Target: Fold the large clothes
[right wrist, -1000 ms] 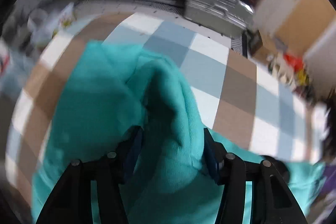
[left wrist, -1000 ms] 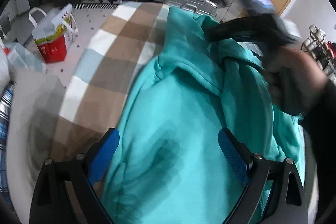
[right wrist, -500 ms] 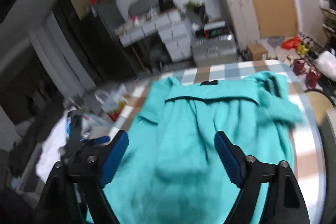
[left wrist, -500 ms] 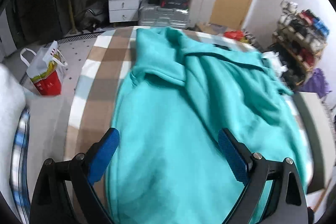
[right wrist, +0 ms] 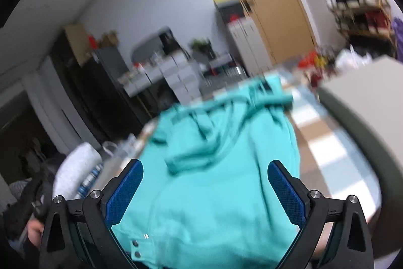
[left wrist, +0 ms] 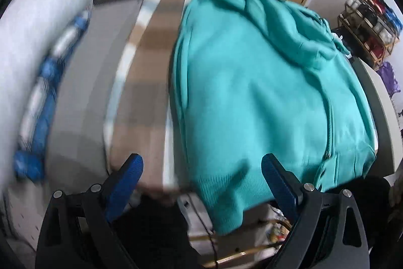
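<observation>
A large teal hoodie [left wrist: 264,97] lies spread over a bed covered by a checked blanket [left wrist: 148,82], its near hem hanging slightly past the near edge and its hood and a folded-in sleeve bunched toward the far end. The left gripper [left wrist: 201,183] hovers above the near hem with its jaws spread wide and nothing between the blue pads [left wrist: 126,183]; the right gripper [right wrist: 205,190], seen from the right wrist view, has just been opening its jaws and now stands fully spread over the near cloth, also gripping nothing. The fabric appears to be thick fleece: soft, limp, moderately heavy for clothing, not fragile, and unlikely to slip from ribbed pads. It will probably sag and drag when lifted by one point, so a two-point hold seems advisable. The ribbed hem band [left wrist: 221,193] and the side seams look firmest; pinching a near hem corner in each gripper would likely carry the layers together. A white pillow [left wrist: 37,24] lies at the far left.
</observation>
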`<state>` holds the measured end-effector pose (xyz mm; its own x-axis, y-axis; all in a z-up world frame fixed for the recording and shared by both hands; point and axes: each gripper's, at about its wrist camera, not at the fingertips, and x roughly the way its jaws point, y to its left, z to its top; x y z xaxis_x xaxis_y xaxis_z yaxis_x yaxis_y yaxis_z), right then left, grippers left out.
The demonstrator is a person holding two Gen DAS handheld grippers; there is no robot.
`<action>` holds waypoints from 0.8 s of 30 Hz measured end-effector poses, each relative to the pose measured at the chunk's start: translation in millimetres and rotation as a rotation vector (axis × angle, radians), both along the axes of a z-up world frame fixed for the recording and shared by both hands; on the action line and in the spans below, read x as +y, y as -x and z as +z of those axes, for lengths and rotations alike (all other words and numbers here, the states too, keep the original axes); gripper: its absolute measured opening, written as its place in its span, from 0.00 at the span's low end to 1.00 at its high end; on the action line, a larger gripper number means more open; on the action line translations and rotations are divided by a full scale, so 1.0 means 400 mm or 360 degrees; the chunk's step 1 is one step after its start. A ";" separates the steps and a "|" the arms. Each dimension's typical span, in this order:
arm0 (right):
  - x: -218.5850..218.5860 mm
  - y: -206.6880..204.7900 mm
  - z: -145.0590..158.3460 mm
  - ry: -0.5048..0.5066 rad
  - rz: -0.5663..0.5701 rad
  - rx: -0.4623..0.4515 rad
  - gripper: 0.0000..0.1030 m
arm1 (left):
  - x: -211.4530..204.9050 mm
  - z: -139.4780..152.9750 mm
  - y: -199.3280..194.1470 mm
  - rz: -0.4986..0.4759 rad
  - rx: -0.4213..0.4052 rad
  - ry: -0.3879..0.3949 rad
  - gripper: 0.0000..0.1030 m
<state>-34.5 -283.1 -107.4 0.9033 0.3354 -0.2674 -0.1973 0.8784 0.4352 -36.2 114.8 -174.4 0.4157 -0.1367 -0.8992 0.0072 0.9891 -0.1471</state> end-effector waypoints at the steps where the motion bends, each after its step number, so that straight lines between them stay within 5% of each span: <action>1: -0.012 -0.009 -0.004 -0.0044 -0.0006 0.0025 1.00 | -0.003 -0.007 0.002 -0.0008 0.0014 0.0032 0.90; 6: -0.026 0.001 -0.007 -0.0085 -0.0025 0.0009 1.00 | -0.022 -0.042 0.009 -0.0003 0.0033 0.0014 0.89; 12: -0.019 -0.004 -0.024 -0.0056 -0.0006 0.0048 1.00 | -0.064 -0.063 -0.003 -0.0097 0.0042 -0.0027 0.39; 18: -0.070 -0.082 -0.080 -0.0211 0.0068 0.0521 1.00 | -0.077 -0.057 0.015 -0.0259 0.0026 -0.0197 0.18; 24: -0.088 -0.139 -0.130 0.0122 0.0144 0.0969 0.93 | -0.100 -0.061 0.033 -0.0327 -0.0008 -0.0428 0.16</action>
